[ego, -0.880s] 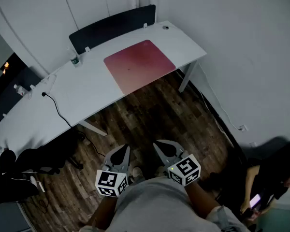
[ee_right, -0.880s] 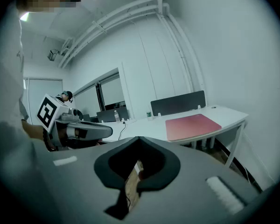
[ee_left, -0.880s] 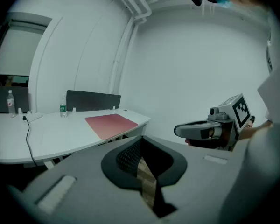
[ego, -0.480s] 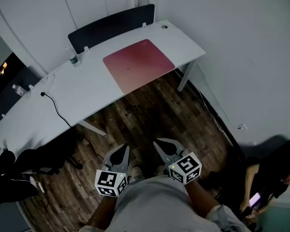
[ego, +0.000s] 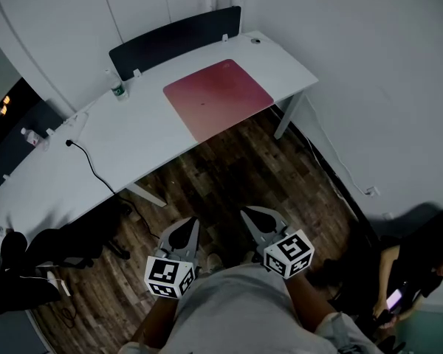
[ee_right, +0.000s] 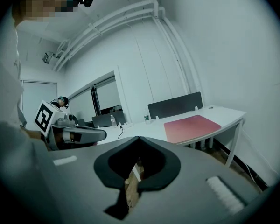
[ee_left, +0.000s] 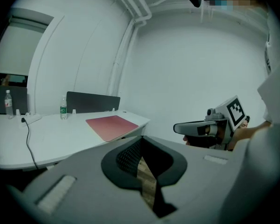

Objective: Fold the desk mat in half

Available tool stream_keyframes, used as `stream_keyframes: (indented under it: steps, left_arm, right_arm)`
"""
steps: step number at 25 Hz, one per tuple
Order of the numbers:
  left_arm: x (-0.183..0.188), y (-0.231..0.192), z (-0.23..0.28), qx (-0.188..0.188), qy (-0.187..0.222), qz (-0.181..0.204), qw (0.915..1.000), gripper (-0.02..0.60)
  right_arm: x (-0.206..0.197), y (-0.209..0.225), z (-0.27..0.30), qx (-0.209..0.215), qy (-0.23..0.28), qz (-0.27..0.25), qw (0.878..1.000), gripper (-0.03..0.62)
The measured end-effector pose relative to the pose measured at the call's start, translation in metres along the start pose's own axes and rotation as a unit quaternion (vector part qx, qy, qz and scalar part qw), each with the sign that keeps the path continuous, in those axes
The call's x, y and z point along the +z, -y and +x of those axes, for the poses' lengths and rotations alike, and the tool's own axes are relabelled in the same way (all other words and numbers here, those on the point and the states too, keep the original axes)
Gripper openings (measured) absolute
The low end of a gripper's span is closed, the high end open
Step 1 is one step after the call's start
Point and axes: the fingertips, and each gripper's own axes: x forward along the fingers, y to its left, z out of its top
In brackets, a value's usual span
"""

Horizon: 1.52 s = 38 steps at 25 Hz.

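Observation:
The red desk mat point(ego: 218, 98) lies flat and unfolded on the white desk point(ego: 133, 135), near its right end. It also shows in the left gripper view as the mat point(ee_left: 111, 125) and in the right gripper view as the mat point(ee_right: 192, 126). Both grippers hang low by my body over the wooden floor, well short of the desk. My left gripper point(ego: 184, 227) is shut and holds nothing. My right gripper point(ego: 255, 216) is shut too, with nothing in it. The right gripper point(ee_left: 196, 127) and the left gripper point(ee_right: 79, 135) are level, side by side.
A dark partition panel point(ego: 176, 41) stands along the desk's back edge, with a bottle point(ego: 117, 87) beside it. A black cable point(ego: 88, 164) trails over the desk. A white desk leg point(ego: 289, 116) stands below the mat. A seated person point(ego: 421, 271) is at lower right; black gear point(ego: 29, 257) at lower left.
The head view has shifted slightly, so the desk sits a little further right. Both grippers stay shut and low by my body, a touch lower in the frame.

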Motion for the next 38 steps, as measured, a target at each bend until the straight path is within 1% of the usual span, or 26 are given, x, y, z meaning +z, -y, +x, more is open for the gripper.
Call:
stream_keyframes:
  steps: [4, 9, 17, 21, 25, 30, 34, 38]
  left_arm:
    - [0.001, -0.008, -0.007, -0.007, 0.0, 0.004, 1.0, 0.02]
    - [0.001, -0.019, -0.004, -0.013, -0.002, -0.001, 0.9999, 0.02]
    - [0.009, -0.029, 0.033, -0.021, -0.008, -0.001, 0.9997, 0.02]
    - [0.019, -0.042, 0.068, -0.013, -0.007, -0.007, 0.9999, 0.02]
    - [0.032, -0.061, 0.11, 0.0, -0.01, -0.007, 0.9999, 0.02]
    - [0.056, -0.086, 0.16, 0.023, -0.009, -0.012, 0.9996, 0.02]
    - [0.072, -0.106, 0.191, 0.045, -0.005, -0.02, 0.9988, 0.02]
    - [0.084, -0.113, 0.22, 0.062, -0.002, -0.026, 0.9977, 0.02]
  right_arm:
    - [0.0, -0.005, 0.004, -0.011, 0.002, 0.004, 1.0, 0.006]
    - [-0.001, -0.002, 0.009, -0.023, -0.001, 0.007, 1.0, 0.006]
    - [0.001, 0.028, 0.028, -0.024, -0.009, 0.01, 1.0, 0.006]
    - [0.012, 0.057, 0.052, -0.011, -0.012, 0.002, 1.0, 0.006]
    - [0.033, 0.095, 0.083, 0.004, -0.014, -0.014, 1.0, 0.006]
    - [0.061, 0.144, 0.123, 0.023, -0.023, -0.044, 0.998, 0.007]
    - [0.081, 0.175, 0.154, 0.044, -0.031, -0.064, 0.997, 0.006]
    - [0.093, 0.202, 0.174, 0.063, -0.038, -0.075, 0.994, 0.006]
